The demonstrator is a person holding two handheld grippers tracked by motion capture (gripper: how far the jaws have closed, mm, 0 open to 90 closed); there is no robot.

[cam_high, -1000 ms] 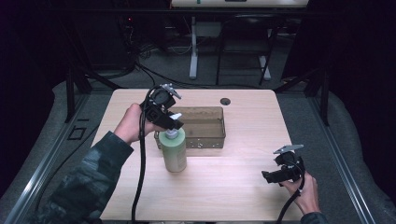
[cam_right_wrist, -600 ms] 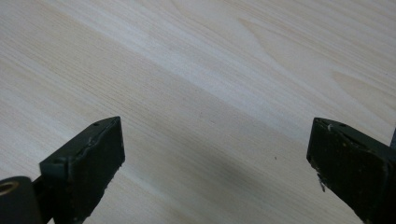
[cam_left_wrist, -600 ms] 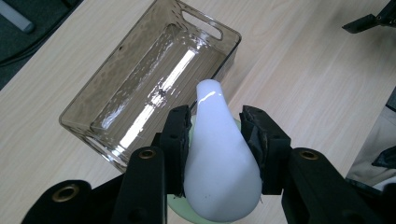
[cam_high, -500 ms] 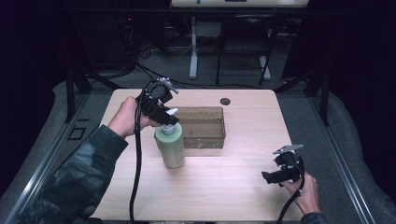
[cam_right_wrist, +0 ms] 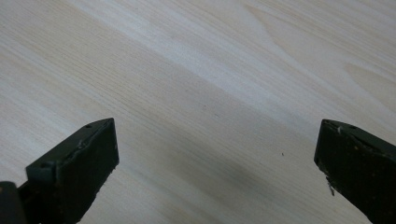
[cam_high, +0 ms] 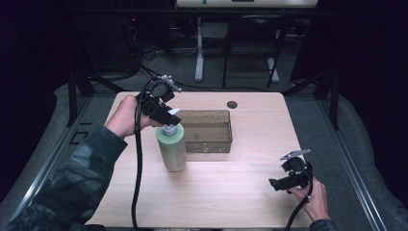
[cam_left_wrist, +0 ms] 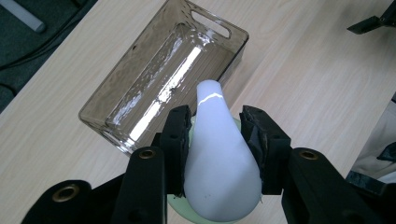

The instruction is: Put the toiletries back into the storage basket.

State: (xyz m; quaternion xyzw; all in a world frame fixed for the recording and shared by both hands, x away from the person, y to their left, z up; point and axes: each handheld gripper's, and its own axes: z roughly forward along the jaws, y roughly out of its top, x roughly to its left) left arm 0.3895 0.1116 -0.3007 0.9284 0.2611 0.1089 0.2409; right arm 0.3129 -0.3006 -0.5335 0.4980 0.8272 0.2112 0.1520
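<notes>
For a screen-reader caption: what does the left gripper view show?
The left gripper has its two black jaws closed on the white pump head of a pale green bottle. Beyond it, an empty smoky clear bin sits on the light wood table.

Pale green bottle (cam_high: pixel 172 148) with white pump (cam_left_wrist: pixel 219 158), smoky clear bin (cam_high: pixel 208 131), light woodgrain table (cam_high: pixel 240 192), black claws.

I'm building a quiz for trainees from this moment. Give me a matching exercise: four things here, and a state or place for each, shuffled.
Things:
1. left gripper
2. right gripper
3. green bottle
4. clear bin

States:
A. empty, behind the bottle
B. jaws wide apart over bare table
C. upright on the table
D. jaws around the white pump head

Pairs: 1-D, 2-B, 3-C, 4-A
</notes>
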